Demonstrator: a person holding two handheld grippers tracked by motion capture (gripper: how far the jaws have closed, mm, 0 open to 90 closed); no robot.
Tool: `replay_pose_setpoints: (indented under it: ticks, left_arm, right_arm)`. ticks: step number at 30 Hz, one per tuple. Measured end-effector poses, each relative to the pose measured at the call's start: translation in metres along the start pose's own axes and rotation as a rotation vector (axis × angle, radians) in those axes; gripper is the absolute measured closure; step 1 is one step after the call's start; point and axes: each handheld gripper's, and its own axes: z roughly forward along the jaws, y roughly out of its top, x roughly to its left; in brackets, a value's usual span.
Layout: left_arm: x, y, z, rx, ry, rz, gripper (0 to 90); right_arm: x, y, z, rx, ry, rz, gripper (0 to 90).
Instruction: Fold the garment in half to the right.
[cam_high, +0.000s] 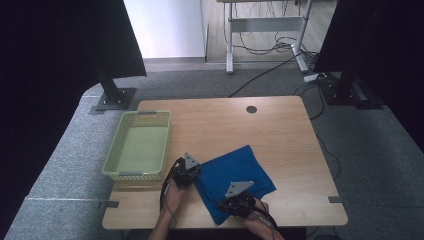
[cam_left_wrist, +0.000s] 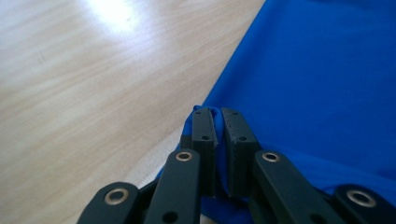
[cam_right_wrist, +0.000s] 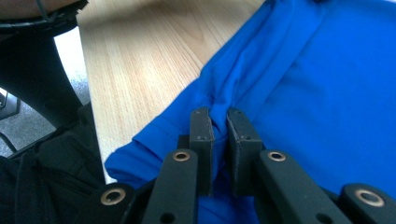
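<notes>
Blue cloth (cam_high: 235, 180) lies folded on table (cam_high: 280, 135), front centre, its near corner just short of the front edge. Left gripper (cam_high: 186, 172) pinches the cloth's left edge; right gripper (cam_high: 239, 200) pinches the bunched near edge. Basket (cam_high: 116, 165) sits just left of the left gripper. Bare wood behind and to the right.

Cloth (cam_high: 235, 172) lies on bench (cam_high: 280, 135), near front edge, centre-right. Basket (cam_high: 138, 145) sits on bench's left side, just left of cloth, w/ left gripper (cam_high: 185, 172) between them at cloth's left edge. Right gripper (cam_high: 239, 197) at cloth's front edge, nearer the person. Hole (cam_high: 251, 109) in bench behind cloth, near back edge.
</notes>
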Motion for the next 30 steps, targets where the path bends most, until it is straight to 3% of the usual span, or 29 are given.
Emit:
replay_pose_setpoints:
  ticks: [6, 10, 15, 18, 20, 22, 30]
  left_arm:
    - [-0.001, 0.027, -0.007, -0.072, 0.003, 0.000, 84.5]
    - [-0.005, 0.037, 0.000, -0.091, -0.017, -0.007, 84.4]
    - [-0.007, 0.028, 0.022, -0.039, -0.066, -0.044, 84.4]
    - [-0.007, 0.020, 0.031, -0.020, -0.071, -0.070, 84.5]
    - [-0.004, 0.018, 0.030, -0.022, -0.082, -0.100, 84.5]
    - [-0.003, 0.017, 0.027, -0.016, -0.076, -0.094, 84.4]
    - [0.007, 0.000, 0.011, -0.011, -0.068, -0.119, 84.2]
  right_arm:
    - [0.001, 0.010, -0.019, -0.048, -0.031, -0.028, 81.6]
    - [-0.005, 0.010, -0.033, -0.060, -0.073, -0.033, 81.4]
    - [-0.016, -0.004, -0.037, -0.025, -0.112, -0.009, 81.5]
    - [-0.020, -0.013, -0.032, 0.015, -0.115, 0.004, 81.6]
    - [-0.021, -0.017, -0.027, 0.030, -0.111, 0.011, 81.8]
    - [-0.022, -0.017, -0.026, 0.025, -0.100, 0.023, 81.8]
    - [-0.010, -0.009, -0.012, 0.033, -0.064, -0.013, 81.6]
